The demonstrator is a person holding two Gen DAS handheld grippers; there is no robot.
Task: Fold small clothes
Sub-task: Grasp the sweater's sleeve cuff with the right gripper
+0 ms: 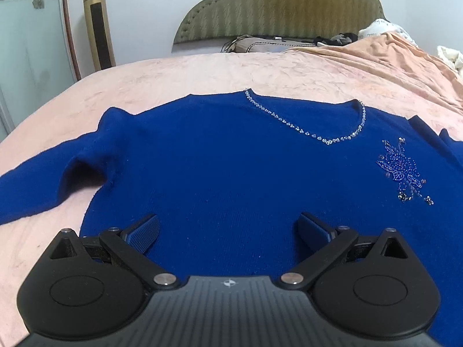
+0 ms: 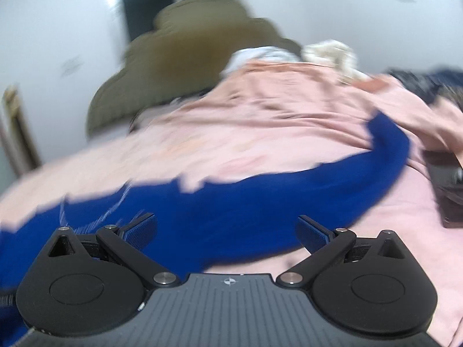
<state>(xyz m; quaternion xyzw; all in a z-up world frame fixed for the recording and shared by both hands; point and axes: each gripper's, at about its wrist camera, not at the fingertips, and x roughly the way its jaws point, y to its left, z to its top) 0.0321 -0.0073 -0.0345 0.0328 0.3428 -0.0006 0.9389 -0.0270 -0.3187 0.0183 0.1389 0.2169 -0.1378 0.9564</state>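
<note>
Both tongs, left (image 1: 228, 231) and right (image 2: 227, 231), gape empty over the royal-blue beaded knit sweater (image 1: 231, 173); its beadwork (image 1: 402, 170) may snag the pads.

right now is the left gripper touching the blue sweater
Cannot tell. In the left wrist view the left gripper is open over the blue sweater, nothing between its fingers, but looking along them hides any gap or contact; the right wrist view doesn't show it.

Royal-blue sweater (image 1: 231, 173), silver-beaded neckline (image 1: 303, 130); pink bedspread (image 1: 173, 78).
</note>
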